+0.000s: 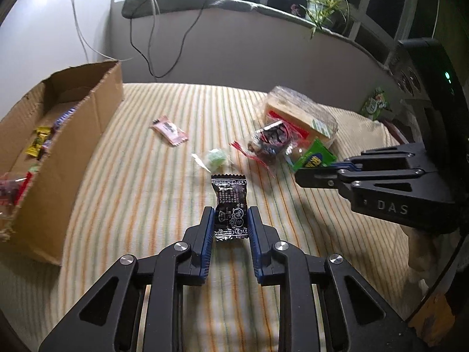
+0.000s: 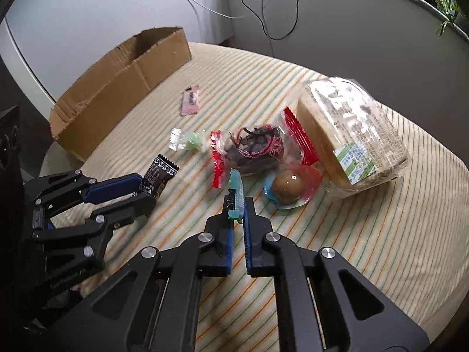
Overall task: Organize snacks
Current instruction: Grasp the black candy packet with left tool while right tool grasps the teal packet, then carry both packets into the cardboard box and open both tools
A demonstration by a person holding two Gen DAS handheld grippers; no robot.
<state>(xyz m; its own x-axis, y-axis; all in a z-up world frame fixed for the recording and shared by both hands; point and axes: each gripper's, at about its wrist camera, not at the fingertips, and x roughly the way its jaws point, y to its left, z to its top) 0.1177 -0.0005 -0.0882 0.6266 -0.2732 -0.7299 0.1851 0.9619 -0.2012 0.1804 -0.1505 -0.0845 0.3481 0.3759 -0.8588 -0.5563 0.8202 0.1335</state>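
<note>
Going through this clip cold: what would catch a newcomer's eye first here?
Both grippers hold snacks above the striped cloth: the left gripper is shut on a black wrapper, the right gripper on a green packet. A cardboard box with sweets in it lies at the left, and a big wrapped bread loaf at the right.
</note>
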